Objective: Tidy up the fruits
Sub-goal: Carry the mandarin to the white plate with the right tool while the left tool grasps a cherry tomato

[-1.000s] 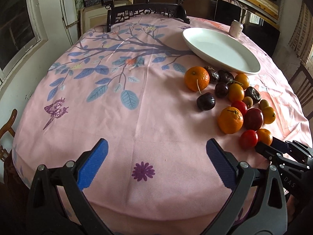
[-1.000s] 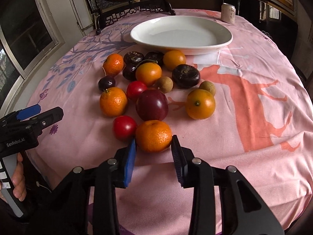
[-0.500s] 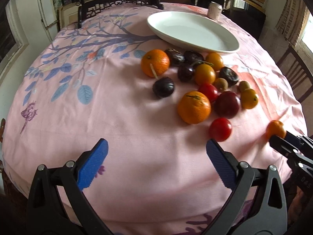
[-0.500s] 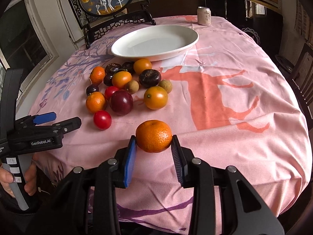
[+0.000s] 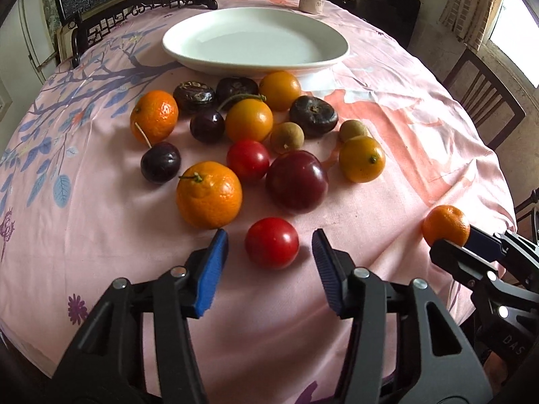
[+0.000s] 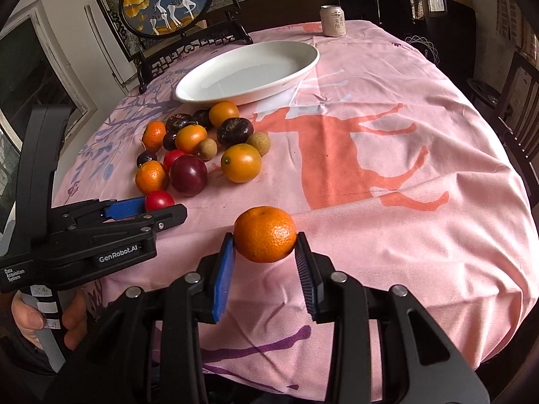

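Right gripper (image 6: 264,256) clamps mandarin (image 6: 265,234) lower centre, lifted for carrying. Left gripper (image 5: 269,256) gapes around tomato (image 5: 271,242), lower centre, poised to grasp. Plate (image 5: 256,38) up top, bare.

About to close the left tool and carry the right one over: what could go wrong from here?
1. The left tool straddles the red tomato, open; one blue pad sits near the big mandarin and could nudge it.
2. The right tool pinches its mandarin only at the sides, so it might slip before reaching the white dish.
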### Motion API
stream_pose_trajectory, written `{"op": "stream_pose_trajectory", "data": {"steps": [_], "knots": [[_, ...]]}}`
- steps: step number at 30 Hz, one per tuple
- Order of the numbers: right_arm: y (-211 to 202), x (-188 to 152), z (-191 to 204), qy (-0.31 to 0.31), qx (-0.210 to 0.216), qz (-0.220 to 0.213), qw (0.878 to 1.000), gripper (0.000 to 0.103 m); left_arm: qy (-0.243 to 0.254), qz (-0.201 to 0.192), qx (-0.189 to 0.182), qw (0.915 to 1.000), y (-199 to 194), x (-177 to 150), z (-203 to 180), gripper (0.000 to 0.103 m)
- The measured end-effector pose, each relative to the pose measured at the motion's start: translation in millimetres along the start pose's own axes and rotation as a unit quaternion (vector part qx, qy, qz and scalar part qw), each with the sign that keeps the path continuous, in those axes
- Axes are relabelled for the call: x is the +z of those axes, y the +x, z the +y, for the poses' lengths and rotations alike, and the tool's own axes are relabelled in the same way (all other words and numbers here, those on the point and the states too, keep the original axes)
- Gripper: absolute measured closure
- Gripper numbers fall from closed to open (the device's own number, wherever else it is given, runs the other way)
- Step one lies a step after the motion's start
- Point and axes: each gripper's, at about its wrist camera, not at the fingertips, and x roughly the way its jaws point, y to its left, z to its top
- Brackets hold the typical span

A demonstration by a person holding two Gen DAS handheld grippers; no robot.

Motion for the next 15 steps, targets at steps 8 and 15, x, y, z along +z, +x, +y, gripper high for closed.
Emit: {"op": "stream_pose_trajectory", "data": {"steps": [8, 15], "knots": [[4, 4, 1, -0.004, 0.002, 0.004, 1.000, 0.067, -0.004, -0.029, -0.004, 0.9995, -26, 1, 9, 0.074], [14, 85, 7, -0.059, 0.008, -0.015, 0.998, 0.067, 0.005, -0.054, 0.006, 0.9985, -51, 94, 39, 0.074]]}}
